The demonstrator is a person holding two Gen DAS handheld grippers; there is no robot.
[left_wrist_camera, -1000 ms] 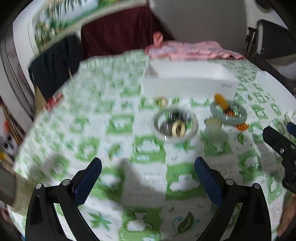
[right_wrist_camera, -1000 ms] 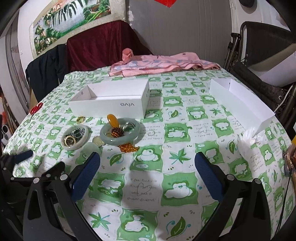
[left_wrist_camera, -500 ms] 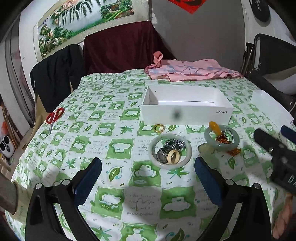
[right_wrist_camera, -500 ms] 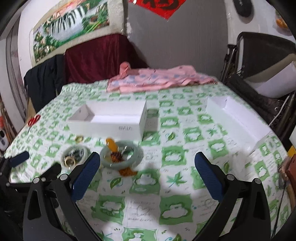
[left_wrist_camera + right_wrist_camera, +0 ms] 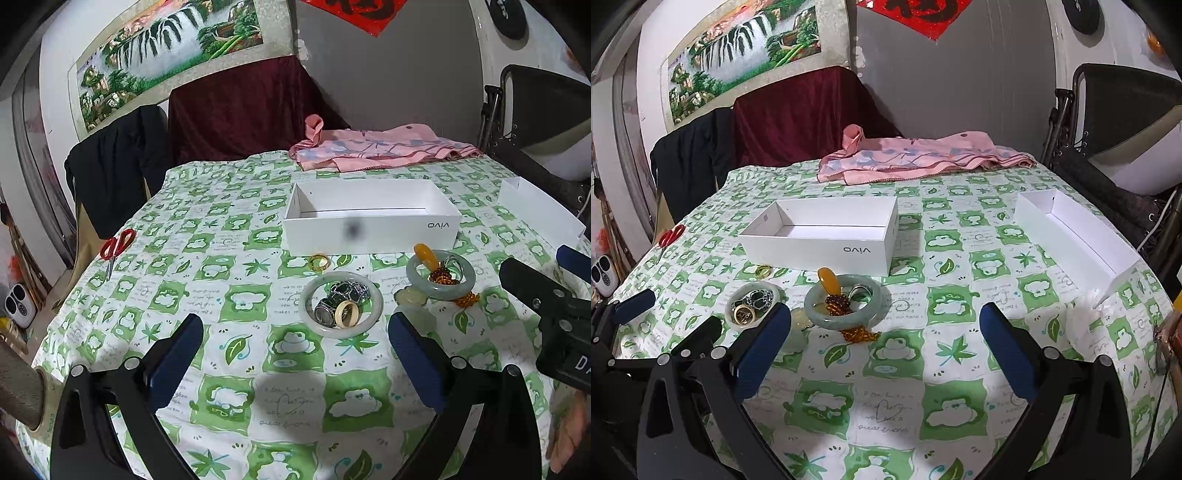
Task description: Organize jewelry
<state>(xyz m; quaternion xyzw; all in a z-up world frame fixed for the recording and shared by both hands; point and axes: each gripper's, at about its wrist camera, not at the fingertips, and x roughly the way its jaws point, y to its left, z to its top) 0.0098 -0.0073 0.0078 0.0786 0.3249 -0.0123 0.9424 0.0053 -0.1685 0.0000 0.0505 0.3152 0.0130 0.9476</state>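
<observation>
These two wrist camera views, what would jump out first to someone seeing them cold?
Probably the two pale green jade bangles lying side by side on the green-and-white patterned tablecloth, each ringed around smaller jewelry. Just behind them sits an open, empty white cardboard box. Both the left gripper and right gripper hover open, holding nothing.

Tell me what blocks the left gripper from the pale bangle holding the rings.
Nothing visible does. The left gripper is open over bare tablecloth, and the pale bangle with its rings lies just ahead between its fingers' line. The white box sits behind it.
</observation>
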